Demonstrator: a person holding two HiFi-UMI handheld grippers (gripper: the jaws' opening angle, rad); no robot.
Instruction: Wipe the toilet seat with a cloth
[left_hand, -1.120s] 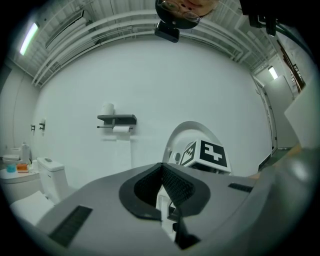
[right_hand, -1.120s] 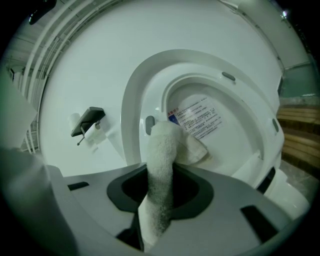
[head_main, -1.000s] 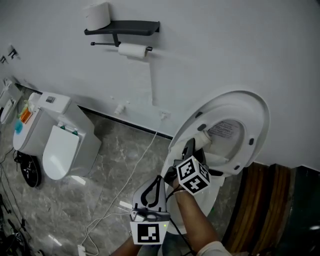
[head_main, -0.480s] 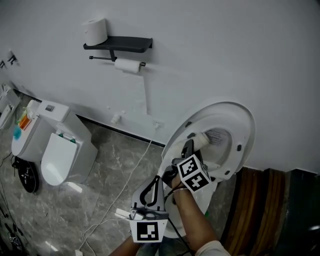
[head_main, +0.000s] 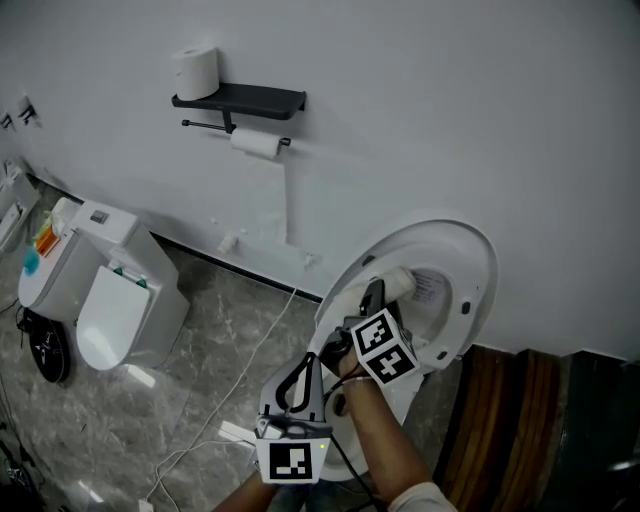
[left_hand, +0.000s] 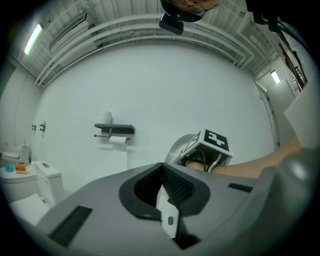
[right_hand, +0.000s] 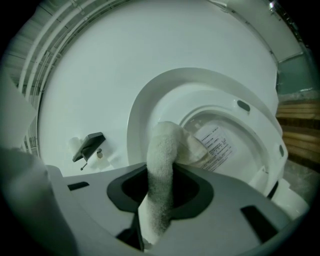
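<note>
Right tool (head_main: 376, 292) is pinching the white cloth (right_hand: 163, 150). The cloth runs up out of the jaws and its bunched free end sits against the toilet seat (right_hand: 145, 105). The seat is raised upright, and the cloth touches the inner edge of the ring on its left side, as the right gripper view shows it. The lid (right_hand: 240, 87) stands behind the seat. Its printed label (right_hand: 217, 142) shows through the ring, just right of the cloth.

Left tool (left_hand: 162, 171): jaws pressed together, nothing between them. In the head view it sits below and left of the seat, apart from it, beside the right forearm (head_main: 395, 450).

Room, all relative to the seat:
- White wall (head_main: 450, 100) behind it.
- Dark shelf (head_main: 245, 98) up and to the left, with a paper roll (head_main: 195, 72) on top and a second roll (head_main: 255, 143) on the bar under it.
- Second toilet (head_main: 110, 300), lid down, far left.
- Grey marble floor (head_main: 200, 380) below left, with a white cable (head_main: 270, 340) trailing across it.
- Wooden panel (head_main: 500, 420) below right.
</note>
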